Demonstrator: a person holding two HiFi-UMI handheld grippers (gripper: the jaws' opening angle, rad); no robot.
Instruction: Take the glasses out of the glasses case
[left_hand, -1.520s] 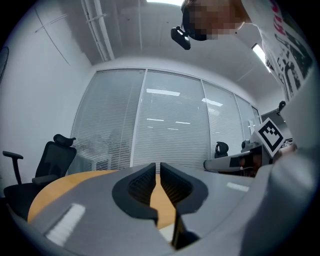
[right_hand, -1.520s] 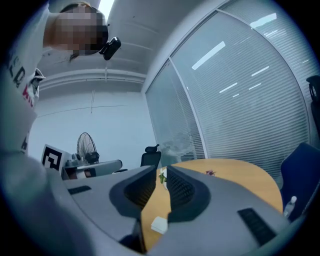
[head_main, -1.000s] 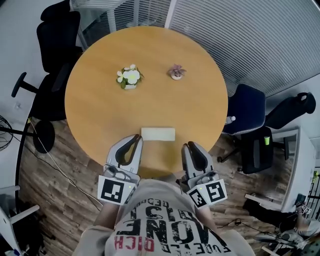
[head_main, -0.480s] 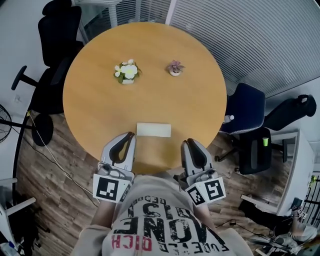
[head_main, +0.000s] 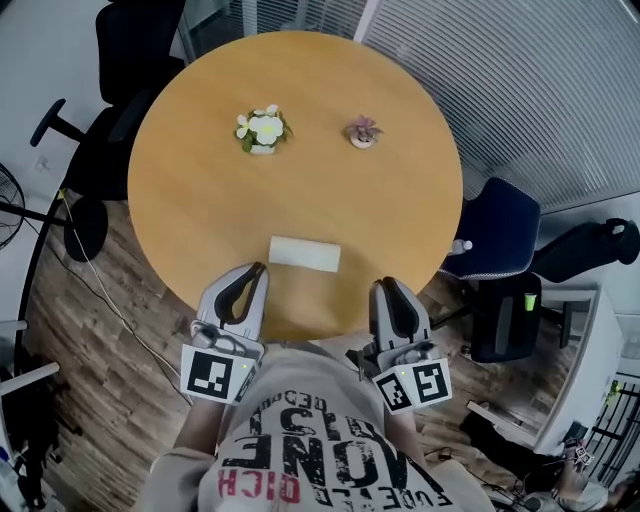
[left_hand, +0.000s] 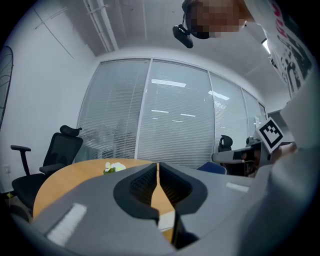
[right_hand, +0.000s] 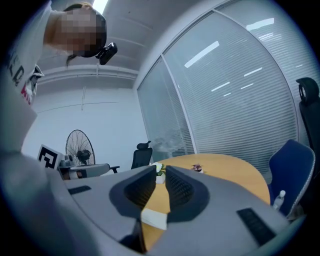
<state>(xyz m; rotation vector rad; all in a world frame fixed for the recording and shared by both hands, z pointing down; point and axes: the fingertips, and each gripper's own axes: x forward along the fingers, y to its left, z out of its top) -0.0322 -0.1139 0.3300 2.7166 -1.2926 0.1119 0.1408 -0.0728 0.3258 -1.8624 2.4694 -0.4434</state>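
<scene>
A: Where is the glasses case (head_main: 304, 253)?

B: It lies flat on the near part of the round table (head_main: 300, 185), a white oblong. No gripper touches it.

A: Left gripper (head_main: 258, 270)?

B: Over the near edge, with its tips just beside the case's near left corner. The jaws are drawn together to a thin slit with nothing between them.

A: Right gripper (head_main: 388, 285)?

B: Near the right of the case, apart from it, at the table's near rim. The jaws are closed and empty.

A: Other items?

B: 2 small pots sit on the far side. The white flowers (head_main: 262, 130) are at the left and the pink plant (head_main: 362, 132) at the right. A blue chair (head_main: 500, 225) stands to the right of the table.
</scene>
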